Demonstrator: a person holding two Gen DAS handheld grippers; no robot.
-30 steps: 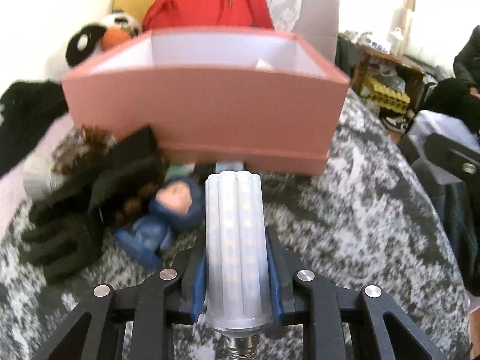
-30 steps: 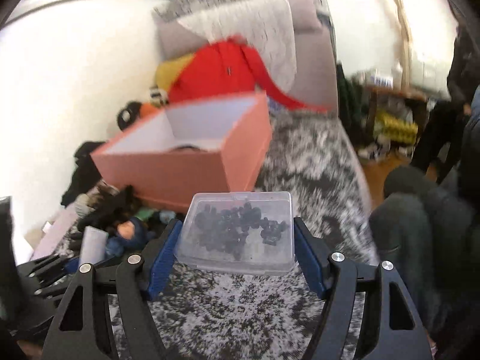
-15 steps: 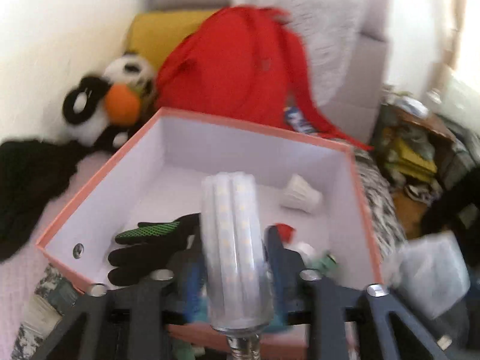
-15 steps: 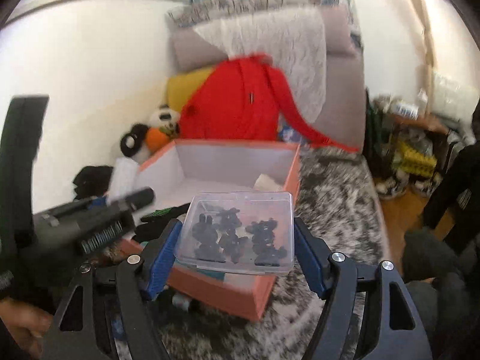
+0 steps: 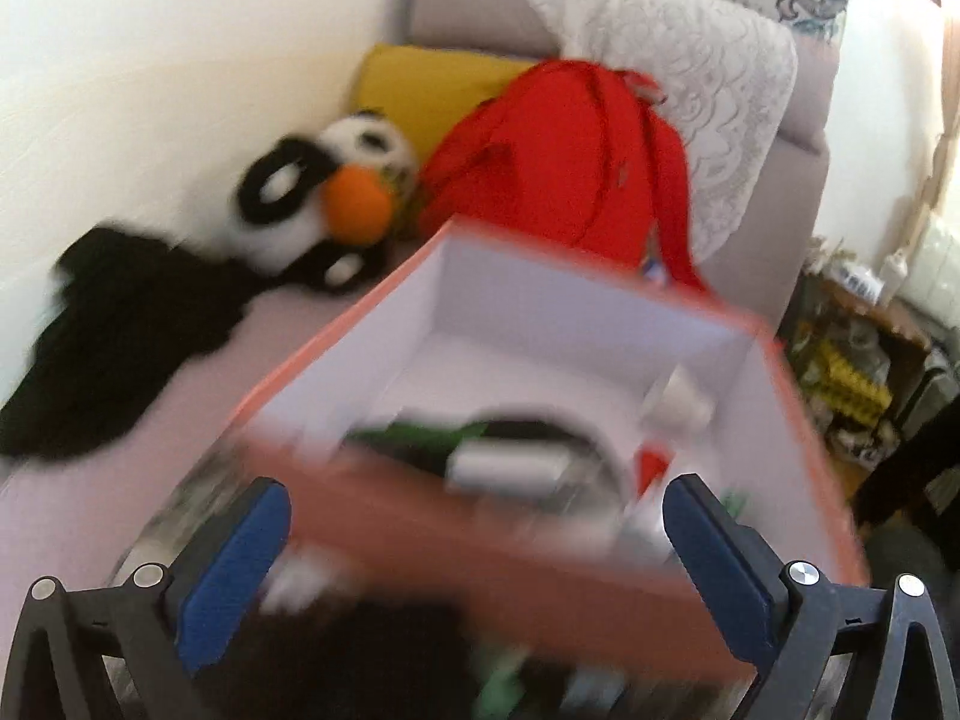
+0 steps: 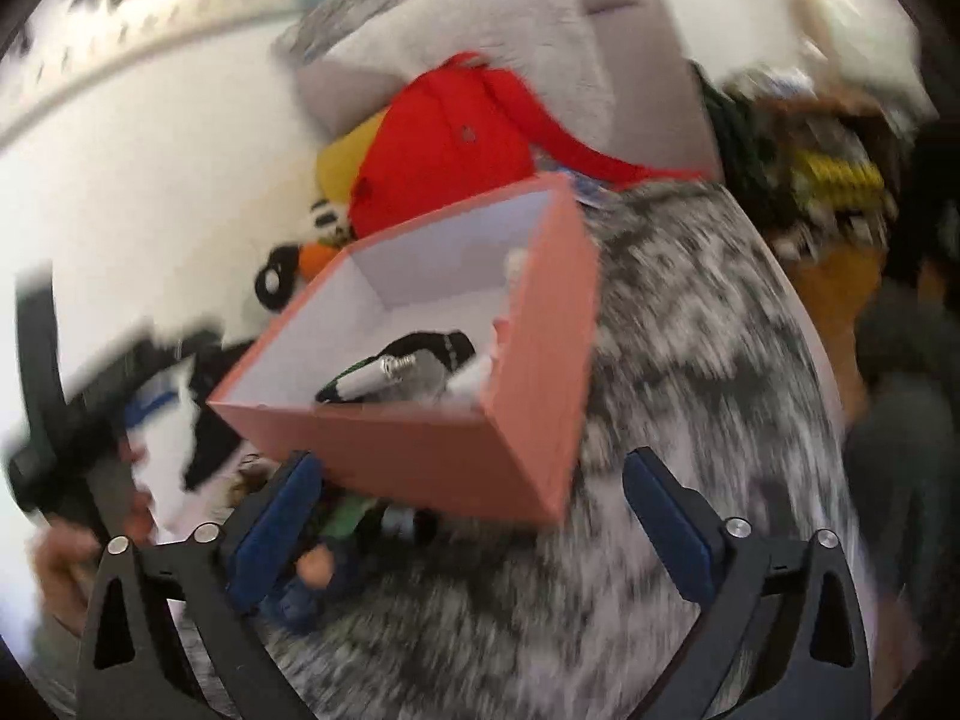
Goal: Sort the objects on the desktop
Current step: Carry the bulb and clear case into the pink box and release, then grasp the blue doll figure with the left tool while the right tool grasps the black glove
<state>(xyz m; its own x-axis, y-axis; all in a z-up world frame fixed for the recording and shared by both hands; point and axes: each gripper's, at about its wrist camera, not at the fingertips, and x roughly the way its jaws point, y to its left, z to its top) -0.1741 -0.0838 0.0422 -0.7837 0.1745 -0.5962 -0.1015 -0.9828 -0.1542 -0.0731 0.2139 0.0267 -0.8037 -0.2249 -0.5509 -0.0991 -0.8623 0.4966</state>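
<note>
A pink box (image 5: 480,546) with a white inside stands on the speckled blanket (image 6: 690,420). In it lie the long white LED bulb (image 6: 369,383), a black glove (image 6: 435,345) and a small white bulb (image 5: 678,402). My left gripper (image 5: 474,570) hovers at the box's near wall, its jaws opening wide with nothing held between them. My right gripper (image 6: 471,534) is near the box's front corner, its jaws also opening and holding nothing. A blue figurine (image 6: 318,576) lies on the blanket by the right gripper's left finger. Blur hides where the clear case is.
Behind the box are a red backpack (image 5: 564,156), a panda plush (image 5: 336,192), a yellow cushion (image 5: 420,84) and a black garment (image 5: 114,330). A cluttered shelf (image 6: 834,180) and a person in dark clothes (image 6: 918,360) are on the right. A hand (image 6: 60,564) shows at left.
Both grippers have let go: the LED bulb has left the left jaws and lies in the box, the clear case has left the right jaws. Both jaws spread wide and both views have swung.
</note>
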